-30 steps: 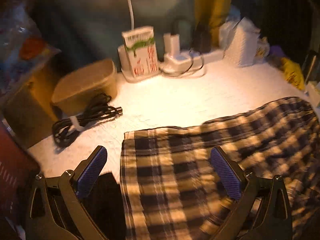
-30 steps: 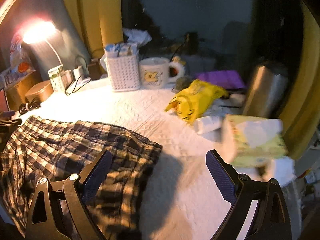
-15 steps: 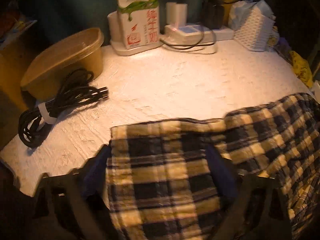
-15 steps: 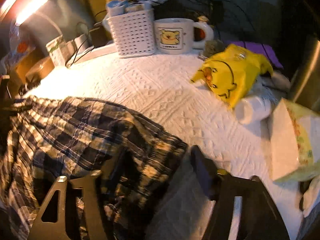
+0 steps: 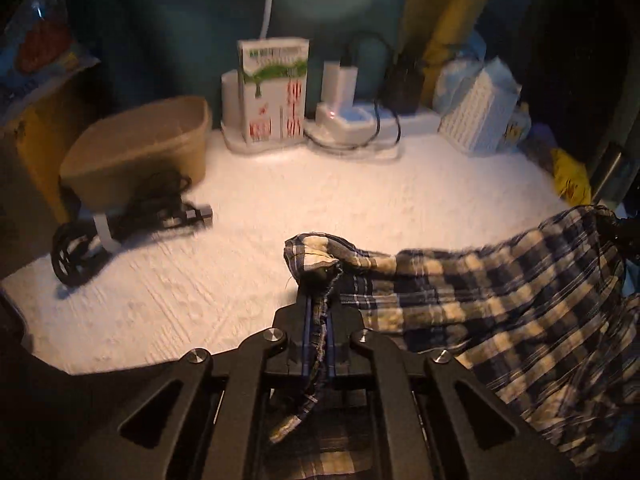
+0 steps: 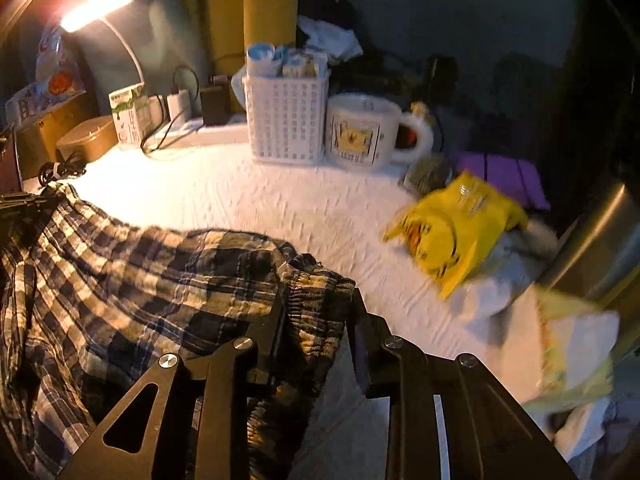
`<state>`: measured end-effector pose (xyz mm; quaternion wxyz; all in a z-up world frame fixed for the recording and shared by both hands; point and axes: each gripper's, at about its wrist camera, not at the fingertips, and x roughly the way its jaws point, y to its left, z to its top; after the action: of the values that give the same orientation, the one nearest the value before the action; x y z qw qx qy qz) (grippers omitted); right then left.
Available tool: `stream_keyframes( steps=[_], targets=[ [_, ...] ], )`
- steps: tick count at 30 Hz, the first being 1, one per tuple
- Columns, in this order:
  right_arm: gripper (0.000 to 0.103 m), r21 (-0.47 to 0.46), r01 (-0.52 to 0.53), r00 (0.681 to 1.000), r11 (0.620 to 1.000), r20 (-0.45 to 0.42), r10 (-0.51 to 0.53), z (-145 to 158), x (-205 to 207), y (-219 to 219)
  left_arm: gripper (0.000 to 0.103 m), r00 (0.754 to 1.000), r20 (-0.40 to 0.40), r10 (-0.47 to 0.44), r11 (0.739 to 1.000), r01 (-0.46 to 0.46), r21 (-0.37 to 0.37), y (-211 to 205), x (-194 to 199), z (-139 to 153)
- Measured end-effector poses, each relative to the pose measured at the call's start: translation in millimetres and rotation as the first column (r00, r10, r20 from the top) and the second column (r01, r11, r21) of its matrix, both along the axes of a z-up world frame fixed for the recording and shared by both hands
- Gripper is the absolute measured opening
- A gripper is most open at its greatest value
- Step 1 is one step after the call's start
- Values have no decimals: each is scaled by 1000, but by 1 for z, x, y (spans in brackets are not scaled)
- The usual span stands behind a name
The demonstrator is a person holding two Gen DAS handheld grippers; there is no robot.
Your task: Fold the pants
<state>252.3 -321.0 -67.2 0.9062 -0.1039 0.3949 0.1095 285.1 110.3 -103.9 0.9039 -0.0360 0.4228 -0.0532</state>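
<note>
The plaid pants (image 5: 500, 292) lie across a white textured tabletop (image 5: 280, 208), dark blue and cream checked. My left gripper (image 5: 316, 312) is shut on the pants' left hem corner, which bunches up between the blue pads. In the right wrist view the pants (image 6: 140, 280) stretch to the left. My right gripper (image 6: 316, 308) is shut on the gathered waistband end, with thick cloth bunched between the jaws. The cloth hangs slightly lifted between both grippers.
At the back stand a milk carton (image 5: 274, 92), a brown tub (image 5: 140, 148), a coiled black cable (image 5: 120, 224), a power strip (image 5: 360, 116) and a white basket (image 6: 286, 120). A mug (image 6: 364, 132), a yellow bag (image 6: 456, 228) and a steel flask (image 6: 596, 248) sit at right.
Both grippers were open over the pants a second ago. They came down and closed on the cloth: the left on the hem corner, the right on the waistband end, and lifted it.
</note>
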Motion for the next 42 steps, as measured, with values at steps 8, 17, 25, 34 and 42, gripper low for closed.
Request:
stream_keyframes(
  steps=[8, 17, 25, 34, 42],
  targets=[
    [27, -23, 35, 992, 999, 119, -32, 30, 31, 2, 3, 990, 131, 41, 999, -43, 8, 1, 18, 42],
    [27, -16, 67, 987, 998, 149, -64, 45, 84, -4, 3, 978, 191, 84, 995, -93, 39, -2, 79, 51],
    [27, -80, 77, 995, 994, 71, -71, 14, 139, 2, 5, 986, 106, 130, 988, -138, 72, 3, 122, 10],
    [34, -128, 111, 994, 986, 17, -110, -10, 177, 2, 65, 983, 47, 175, 984, -176, 28, 22, 131, -7],
    [80, -100, 105, 988, 989, 127, -92, 38, 162, 3, 72, 983, 126, 130, 991, -133, 9, 13, 90, 37]
  ],
)
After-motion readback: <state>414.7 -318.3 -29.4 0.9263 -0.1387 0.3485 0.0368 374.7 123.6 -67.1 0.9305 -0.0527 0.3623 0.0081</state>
